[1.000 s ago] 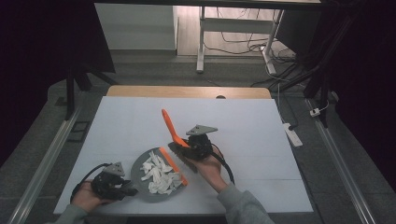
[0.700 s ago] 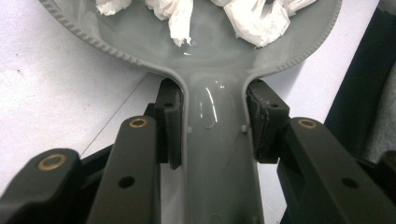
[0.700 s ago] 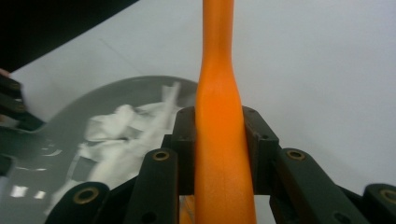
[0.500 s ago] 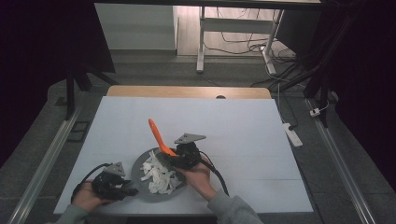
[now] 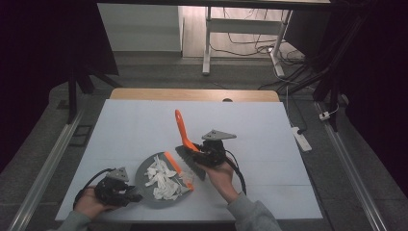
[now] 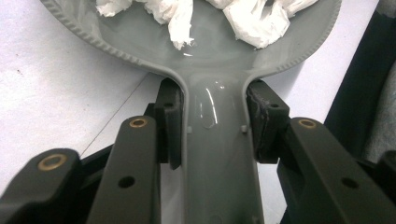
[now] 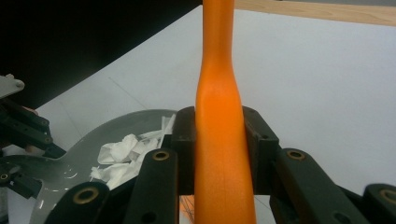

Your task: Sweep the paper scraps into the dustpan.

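Observation:
A grey dustpan [image 5: 144,175] lies near the table's front edge with several white paper scraps [image 5: 163,180] on it and an orange lip [image 5: 179,169] on its right side. My left gripper [image 5: 131,194] is shut on the dustpan's handle [image 6: 217,154], and the pads press both of its sides. My right gripper [image 5: 199,151] is shut on the orange handle [image 7: 219,116] of a small brush [image 5: 180,127]. The brush's dark bristles [image 5: 190,162] hang just right of the pan's lip, and its handle tilts up and away.
The white table top [image 5: 269,144] stretches wide behind and to the right of the pan. A wooden strip [image 5: 192,94] marks the far edge. A white power strip [image 5: 300,137] lies off the table's right side. The person's forearms enter from the bottom.
The right gripper swept the brush left over the dustpan half a second ago and has since swung back right. The left gripper and the pan stayed put.

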The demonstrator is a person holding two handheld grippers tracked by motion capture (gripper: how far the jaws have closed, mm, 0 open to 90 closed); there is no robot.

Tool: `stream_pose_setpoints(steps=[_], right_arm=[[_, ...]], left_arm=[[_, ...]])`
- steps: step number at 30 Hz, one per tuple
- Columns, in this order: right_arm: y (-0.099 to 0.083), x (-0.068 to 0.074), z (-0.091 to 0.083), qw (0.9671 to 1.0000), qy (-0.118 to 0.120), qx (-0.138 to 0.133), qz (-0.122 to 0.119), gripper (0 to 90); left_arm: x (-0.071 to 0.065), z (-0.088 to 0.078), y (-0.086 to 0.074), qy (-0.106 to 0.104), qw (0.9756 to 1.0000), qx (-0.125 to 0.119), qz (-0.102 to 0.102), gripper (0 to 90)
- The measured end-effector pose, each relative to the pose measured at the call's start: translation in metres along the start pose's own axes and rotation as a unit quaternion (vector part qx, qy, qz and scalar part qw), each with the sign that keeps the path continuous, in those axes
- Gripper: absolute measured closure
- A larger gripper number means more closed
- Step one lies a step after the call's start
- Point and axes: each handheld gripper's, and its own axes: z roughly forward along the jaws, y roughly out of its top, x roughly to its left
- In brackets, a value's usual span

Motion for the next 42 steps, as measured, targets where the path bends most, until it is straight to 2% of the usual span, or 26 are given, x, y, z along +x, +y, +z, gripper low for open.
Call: stream_pose_setpoints(steps=[2, 5, 10, 13, 16, 20, 22, 24, 27, 32, 36, 42], right_arm=[[-0.001, -0.001, -0.002, 1.0, -0.005, 0.004, -0.003, 69.6], [-0.004, -0.004, 0.002, 0.9993, -0.027, 0.013, -0.023, 69.6], [-0.012, -0.007, 0.023, 0.9975, -0.045, 0.048, -0.027, 69.6], [-0.013, 0.001, 0.035, 0.998, -0.026, 0.053, -0.024, 69.7], [-0.012, 0.019, 0.046, 0.9972, -0.008, 0.064, -0.037, 69.7], [-0.007, 0.048, 0.053, 0.9971, 0.046, 0.054, -0.029, 69.6], [-0.003, 0.062, 0.054, 0.996, 0.058, 0.051, -0.045, 69.6], [0.0, 0.068, 0.053, 0.9955, 0.052, 0.043, -0.066, 69.6], [0.003, 0.064, 0.047, 0.9959, 0.033, 0.03, -0.078, 69.6], [0.006, 0.047, 0.034, 0.9971, 0.014, 0.021, -0.072, 69.6], [0.009, 0.038, 0.023, 0.9979, 0.014, 0.012, -0.063, 69.6], [0.012, 0.034, 0.015, 0.9983, 0.02, 0.0, -0.055, 69.6]], left_arm=[[0.0, 0.0, 0.0, 0.0, 1.0, 0.0, 0.0, 60.9], [0.0, 0.0, 0.0, 0.001, 1.0, 0.0, 0.0, 60.9], [0.0, 0.0, 0.0, 0.001, 1.0, 0.0, 0.001, 61.0], [0.0, 0.0, 0.0, 0.0, 1.0, 0.001, 0.001, 60.9], [0.0, 0.0, 0.0, 0.0, 1.0, 0.001, 0.002, 60.9], [0.0, 0.0, 0.0, 0.001, 1.0, 0.0, 0.001, 60.9], [0.0, 0.0, 0.0, 0.001, 1.0, 0.0, 0.001, 61.0], [0.0, 0.0, 0.0, 0.001, 1.0, -0.001, 0.001, 61.0], [0.001, 0.0, -0.001, 0.0, 1.0, -0.001, 0.001, 61.0], [0.001, 0.0, 0.0, -0.001, 1.0, -0.002, -0.001, 60.9], [0.0, 0.0, 0.0, -0.001, 1.0, -0.001, -0.002, 60.9], [0.001, 0.0, -0.001, -0.001, 1.0, -0.002, -0.001, 61.0]])
